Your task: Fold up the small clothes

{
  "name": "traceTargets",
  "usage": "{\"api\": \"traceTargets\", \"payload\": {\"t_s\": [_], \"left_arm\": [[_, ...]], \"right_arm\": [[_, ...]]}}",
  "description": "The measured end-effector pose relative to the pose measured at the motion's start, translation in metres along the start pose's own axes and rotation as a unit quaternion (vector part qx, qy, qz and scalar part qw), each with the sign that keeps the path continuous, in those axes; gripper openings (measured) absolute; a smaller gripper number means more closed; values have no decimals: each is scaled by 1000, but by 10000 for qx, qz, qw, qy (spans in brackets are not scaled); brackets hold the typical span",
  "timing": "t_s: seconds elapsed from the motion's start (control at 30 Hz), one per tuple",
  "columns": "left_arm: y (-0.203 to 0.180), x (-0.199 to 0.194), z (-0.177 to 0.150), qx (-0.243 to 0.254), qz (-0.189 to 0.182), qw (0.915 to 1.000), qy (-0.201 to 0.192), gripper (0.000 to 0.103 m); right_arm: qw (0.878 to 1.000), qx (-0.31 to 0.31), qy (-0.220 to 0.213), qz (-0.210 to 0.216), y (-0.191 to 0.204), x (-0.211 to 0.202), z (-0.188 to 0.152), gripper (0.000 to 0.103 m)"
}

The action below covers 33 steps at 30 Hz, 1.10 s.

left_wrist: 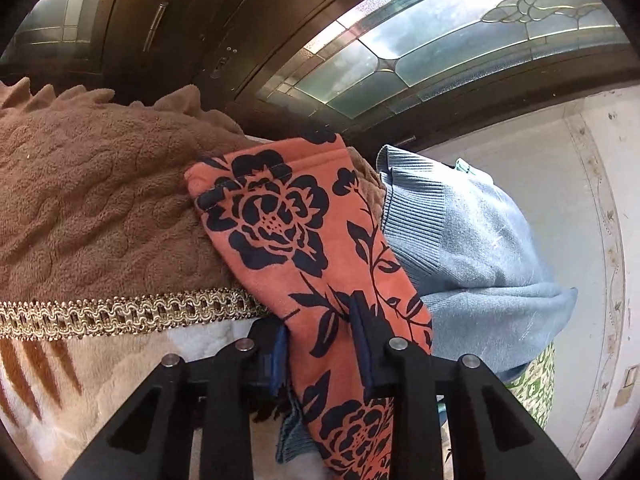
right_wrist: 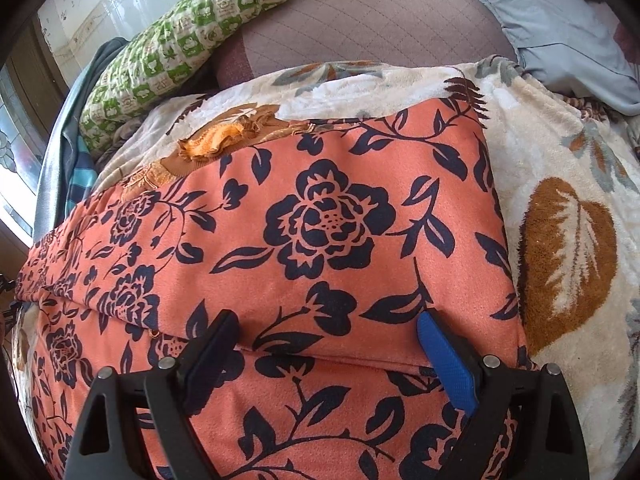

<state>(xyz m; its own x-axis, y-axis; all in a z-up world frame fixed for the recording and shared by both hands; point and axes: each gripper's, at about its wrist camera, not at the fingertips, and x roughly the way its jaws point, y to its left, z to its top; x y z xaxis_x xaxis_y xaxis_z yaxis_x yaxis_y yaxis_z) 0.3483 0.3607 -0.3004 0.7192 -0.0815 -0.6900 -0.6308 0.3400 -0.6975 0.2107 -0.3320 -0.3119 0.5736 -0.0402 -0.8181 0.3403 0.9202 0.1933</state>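
An orange garment with a dark blue flower print (right_wrist: 328, 216) lies spread and folded over on a cream blanket. My right gripper (right_wrist: 326, 328) hovers just over its near fold, open wide, with one blue pad (right_wrist: 444, 360) showing and nothing pinched. In the left wrist view a narrow end of the same orange garment (left_wrist: 280, 216) hangs over a brown fleece and runs between my left gripper (left_wrist: 320, 320) fingers. The jaws stand close together with the cloth filling the gap, pinched between the pads.
A brown fleece blanket (left_wrist: 88, 200) with gold braid trim (left_wrist: 120, 312) and a light blue sweater (left_wrist: 472, 240) flank the held end. A leaded-glass door (left_wrist: 440, 40) stands behind. A green patterned pillow (right_wrist: 192, 32), a quilted cushion (right_wrist: 360, 12) and the cream leaf blanket (right_wrist: 560, 240) surround the garment.
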Motion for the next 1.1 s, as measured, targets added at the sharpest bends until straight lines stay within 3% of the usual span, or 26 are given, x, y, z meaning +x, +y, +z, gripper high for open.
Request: {"api": "traceTargets", "payload": {"t_s": [0.07,0.17,0.37,0.47,0.57,0.67,0.73,0.83,0.93,1.03,1.1], "left_arm": [[-8,-7,1,117,27,9998,-145,28],[-33,-23,-1,657,-7,9970,-415,6],[-98,-60,-28,1914,-302,9793,-581,5],[-136,-80,-62,2557,-694,9632,-454,5],[-175,-100,-110,3247,-1158,9384,-257,5],[-215,-115,-173,3931,-1494,9073,52,5],[-238,-123,-221,4348,-1756,8827,324,5],[-264,-132,-304,4969,-2092,8392,712,5],[-274,-131,-388,5283,-2428,8033,1289,5],[-273,-115,-472,5608,-2500,7692,1769,5],[-264,-99,-525,5761,-2329,7520,2199,5]], "right_arm": [[10000,10,3,19,0,0,0,93],[10000,46,21,76,-2,-1,0,93],[9990,313,60,316,-12,-4,3,93],[9944,814,35,672,-27,-10,5,91],[9835,1455,33,1073,-49,-16,8,89],[9747,1863,-61,1232,-68,-23,8,88],[9725,1957,-155,1252,-77,-29,8,88],[9691,2101,-267,1264,-90,-38,8,88],[9649,2284,-362,1247,-107,-45,8,88],[9583,2524,-442,1267,-130,-53,5,88],[9511,2735,-483,1355,-148,-58,3,88]]}}
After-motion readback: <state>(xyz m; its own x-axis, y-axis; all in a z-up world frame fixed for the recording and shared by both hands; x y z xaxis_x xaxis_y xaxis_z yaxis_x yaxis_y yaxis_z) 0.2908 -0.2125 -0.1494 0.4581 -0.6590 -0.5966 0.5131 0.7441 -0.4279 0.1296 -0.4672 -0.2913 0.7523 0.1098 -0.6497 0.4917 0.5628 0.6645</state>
